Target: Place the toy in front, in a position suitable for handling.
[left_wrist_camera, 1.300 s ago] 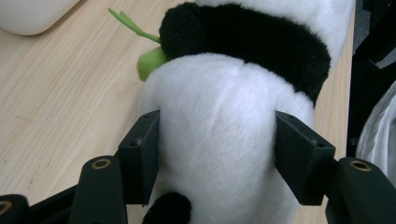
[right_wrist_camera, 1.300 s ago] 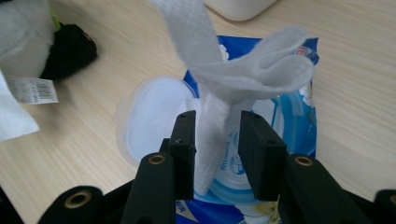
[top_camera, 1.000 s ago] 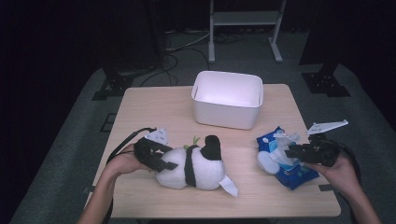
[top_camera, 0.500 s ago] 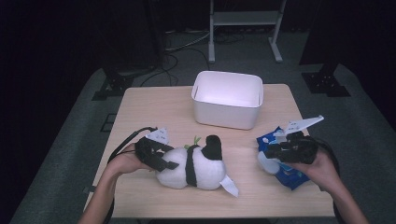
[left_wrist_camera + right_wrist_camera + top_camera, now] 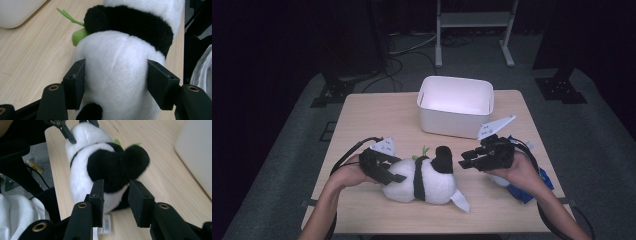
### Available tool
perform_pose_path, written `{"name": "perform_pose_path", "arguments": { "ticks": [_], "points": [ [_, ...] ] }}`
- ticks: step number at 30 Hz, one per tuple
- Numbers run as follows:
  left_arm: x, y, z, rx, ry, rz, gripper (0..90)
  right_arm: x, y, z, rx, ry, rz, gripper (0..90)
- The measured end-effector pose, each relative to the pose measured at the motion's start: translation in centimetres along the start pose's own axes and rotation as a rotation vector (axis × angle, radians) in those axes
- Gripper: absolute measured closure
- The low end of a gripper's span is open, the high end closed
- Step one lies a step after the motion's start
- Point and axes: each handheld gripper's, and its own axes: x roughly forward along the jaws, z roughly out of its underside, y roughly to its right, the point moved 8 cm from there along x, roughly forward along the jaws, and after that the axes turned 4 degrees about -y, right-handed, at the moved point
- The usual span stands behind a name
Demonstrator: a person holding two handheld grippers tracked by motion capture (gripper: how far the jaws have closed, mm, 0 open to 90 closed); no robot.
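A: Look at the left tongs, lower left of the high view. They're clamped on the panda, aren't they?

B: Yes. In the left gripper view both pads press into the white plush of the panda, one on each side, and the fur bulges out between them.

A: And the right tongs?

B: Just right of centre in the high view, pointing left at the panda's black head end. Their jaws have just been opening a little. In the right gripper view the right tongs stand parted with a gap between them, right in front of the black patch of the panda, but I can't see the pads pressing on it. So they're released, gripping nothing.

A: Where does the panda lie?

B: On its side on the desk, low in the middle of the high view, a white tag sticking out at its lower right and a green bit at its top.

A: What's around it?

B: A white bin stands above it, near the desk's far edge. A blue pack lies at the lower right, partly under the right hand.
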Motion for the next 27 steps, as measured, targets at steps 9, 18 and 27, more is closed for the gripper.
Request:
{"name": "perform_pose_path", "arguments": {
  "ticks": [9, 18, 27],
  "points": [
    [0.1, 0.1, 0.0, -0.004, 0.012, 0.002, 36.6, 2.9, 0.0, -1.1, -0.007, -0.060, -0.051, 60.2],
    [0.6, 0.5, -0.7, 0.008, -0.008, 0.005, 37.0, 4.4, -1.9, -2.8, -0.127, -0.088, -0.047, 56.1],
    [1.5, 1.0, -2.0, 0.027, -0.013, 0.024, 37.3, 6.6, -2.4, -3.2, -0.184, -0.179, -0.079, 52.1]
  ]
}}
